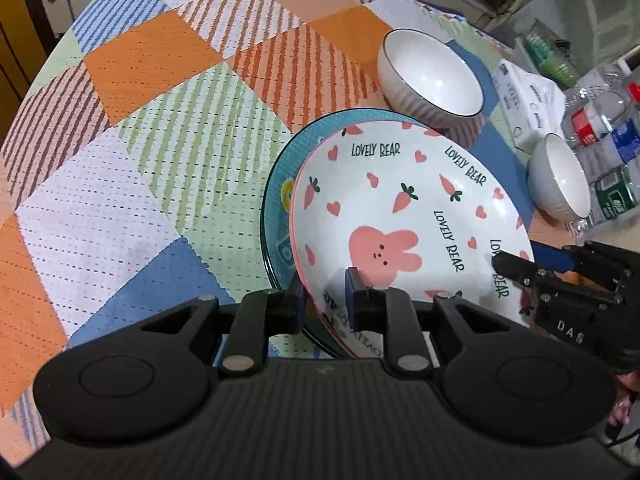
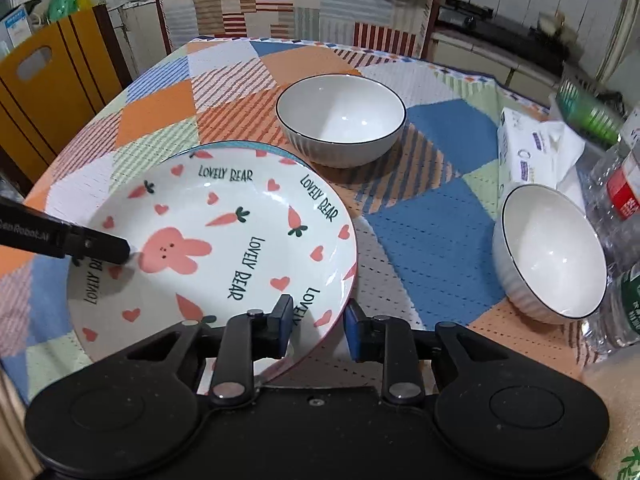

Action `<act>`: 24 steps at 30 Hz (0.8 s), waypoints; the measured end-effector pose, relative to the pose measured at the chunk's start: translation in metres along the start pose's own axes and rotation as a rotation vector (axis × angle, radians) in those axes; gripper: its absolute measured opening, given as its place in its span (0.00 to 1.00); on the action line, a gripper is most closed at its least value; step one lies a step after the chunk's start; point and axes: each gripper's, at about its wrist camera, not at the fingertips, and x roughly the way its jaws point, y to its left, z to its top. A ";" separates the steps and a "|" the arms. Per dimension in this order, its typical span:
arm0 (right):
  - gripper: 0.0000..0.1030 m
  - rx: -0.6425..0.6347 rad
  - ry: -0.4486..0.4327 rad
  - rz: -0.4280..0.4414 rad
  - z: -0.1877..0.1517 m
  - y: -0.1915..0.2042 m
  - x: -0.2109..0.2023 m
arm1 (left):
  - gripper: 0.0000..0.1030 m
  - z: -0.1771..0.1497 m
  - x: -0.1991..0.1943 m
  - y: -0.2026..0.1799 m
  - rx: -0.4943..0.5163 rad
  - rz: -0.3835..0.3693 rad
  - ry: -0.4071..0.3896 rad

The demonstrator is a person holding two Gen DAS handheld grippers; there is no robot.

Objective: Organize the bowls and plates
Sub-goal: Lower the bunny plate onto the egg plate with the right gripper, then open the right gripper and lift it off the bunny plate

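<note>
A: What is the left gripper (image 1: 325, 296) doing?

B: Its two fingers straddle the near rim of the bunny plate (image 1: 404, 216), one outside, one inside the well. Whether they are pinching it or only set around it, I cannot tell. The plate sits on a blue plate (image 1: 276, 216) that peeks out on the far-left side, so the stacking of plates looks done or nearly so.

A: And the right gripper (image 2: 318, 330)?

B: Same plate, opposite edge. Its fingers stand apart with the rim between them, the left one over the plate, the right one just outside it. I judge both tools steady the plate so it settles centred, or are letting go.

A: The bowls?

B: The large bowl (image 2: 340, 120) stands ahead of the right gripper, beyond the plate; the small bowl (image 2: 550, 256) is off to its right, well apart. They likely want nesting next.

A: Surroundings?

B: A patchwork tablecloth (image 1: 160, 128), perforated, probably grippy. A tissue pack (image 2: 532, 152) and water bottles (image 2: 624, 200) crowd the right edge; kitchen counters lie beyond.
</note>
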 end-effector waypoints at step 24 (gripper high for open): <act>0.31 -0.038 -0.099 0.076 -0.001 0.014 -0.053 | 0.22 -0.013 -0.064 -0.048 0.169 0.105 -0.033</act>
